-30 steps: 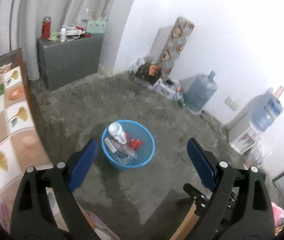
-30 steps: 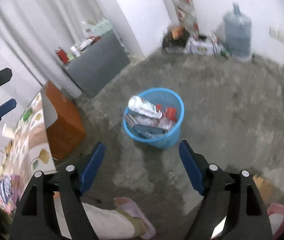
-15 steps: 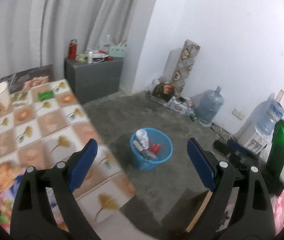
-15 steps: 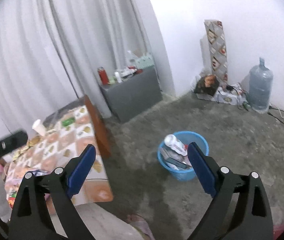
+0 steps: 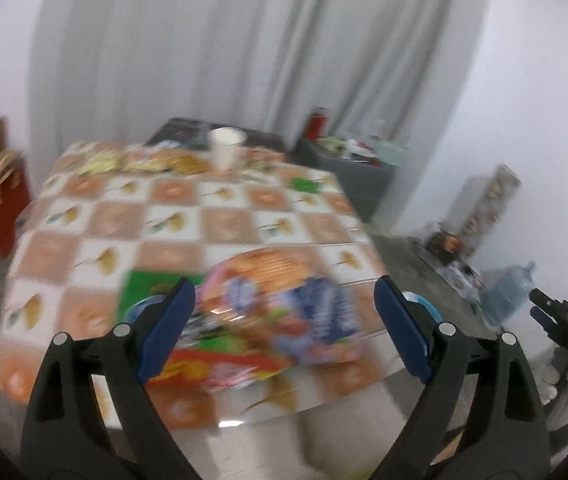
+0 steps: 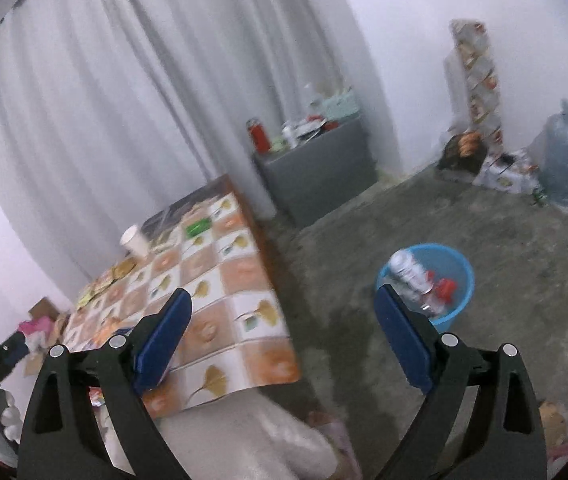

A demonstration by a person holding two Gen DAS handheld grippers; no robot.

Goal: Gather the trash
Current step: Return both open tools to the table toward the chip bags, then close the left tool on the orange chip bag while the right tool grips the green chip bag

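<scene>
White walls (image 6: 424, 40), grey curtain (image 6: 124, 100) along back, rough grey concrete floor (image 6: 464, 232). Checkered-cloth table (image 6: 220, 280) near curtain, grey cabinet (image 6: 320, 176) by corner.

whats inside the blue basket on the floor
The blue basket holds a clear plastic bottle leaning at its rim and something red beside it. Whatever lies beneath them is covered.
</scene>
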